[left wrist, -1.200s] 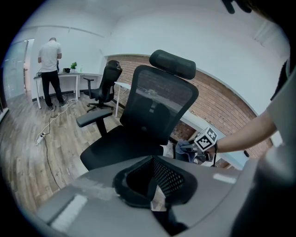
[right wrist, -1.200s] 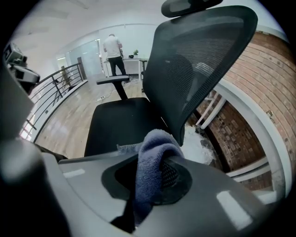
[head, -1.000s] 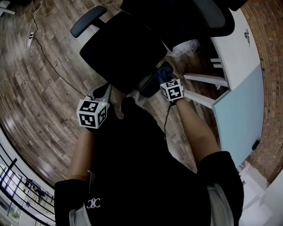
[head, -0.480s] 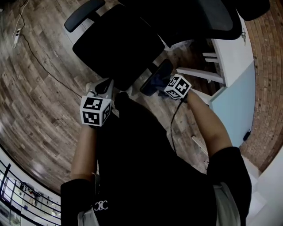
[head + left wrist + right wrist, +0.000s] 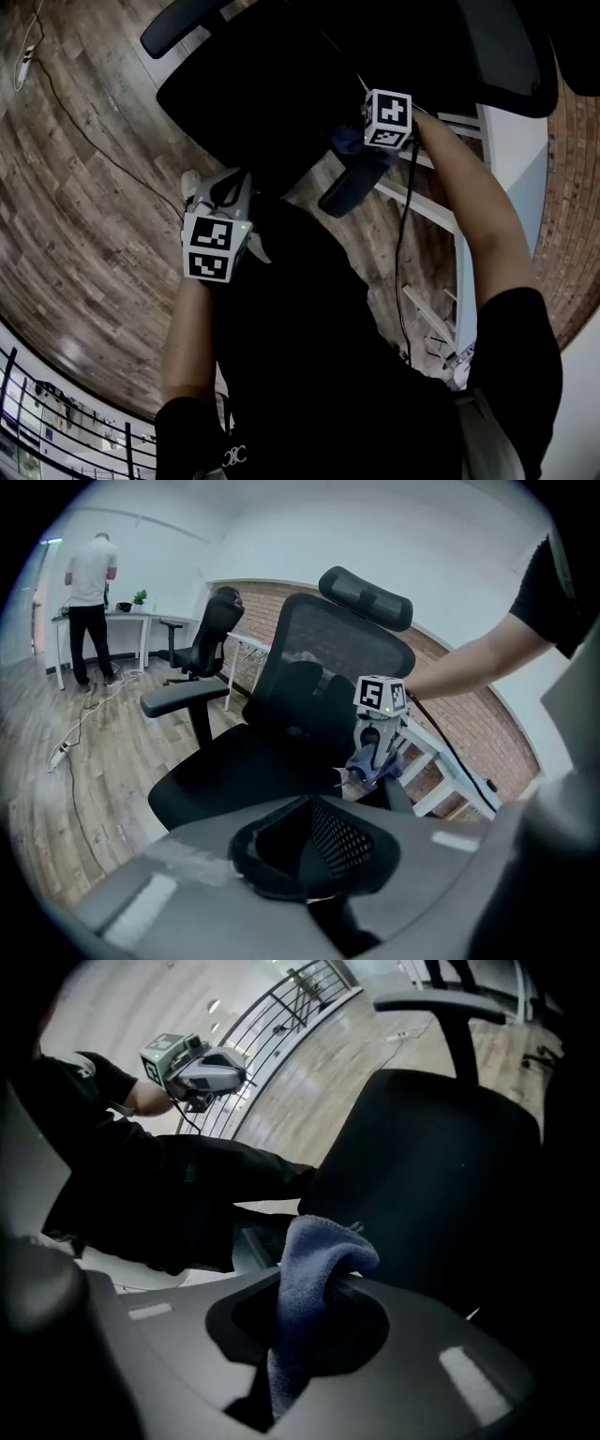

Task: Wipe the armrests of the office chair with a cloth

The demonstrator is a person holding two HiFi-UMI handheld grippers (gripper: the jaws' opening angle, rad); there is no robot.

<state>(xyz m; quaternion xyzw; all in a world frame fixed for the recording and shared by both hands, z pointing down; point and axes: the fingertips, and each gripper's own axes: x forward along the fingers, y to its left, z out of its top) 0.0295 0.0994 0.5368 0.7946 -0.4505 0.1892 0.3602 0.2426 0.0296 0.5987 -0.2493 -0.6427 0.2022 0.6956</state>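
We look steeply down at a black office chair [image 5: 253, 84] on a wooden plank floor [image 5: 84, 197], with both of the person's arms reaching toward it.

The right hand-held gripper [image 5: 372, 761] is clamped on a blue cloth [image 5: 314, 1269]. In the right gripper view its two grey jaws are closed together around the fabric. The cloth rises between them in a folded hump, and a tail hangs down toward the camera. From the head view, the cloth sits at the far end of the chair's near armrest [image 5: 354, 189], a dark padded bar beside the seat. We cannot tell whether the cloth presses on the pad or sits just above it. The gripper's marker cube [image 5: 388, 119] faces up, and a black cable [image 5: 401, 244] trails back along the forearm.

The left hand-held gripper [image 5: 223, 187] is held in front of the chair, well apart from the cloth and touching nothing. In the left gripper view its jaws are together and nothing is between them. It points at the chair's mesh back [image 5: 319, 677] and headrest [image 5: 366, 597].

The chair's other armrest [image 5: 183, 25] is on the far side of the seat.

A white surface [image 5: 506, 141] and a brick wall [image 5: 574, 234] stand to the right of the chair. In the left gripper view, a second office chair [image 5: 202, 635] and a person [image 5: 89, 583] standing at another surface are well behind.
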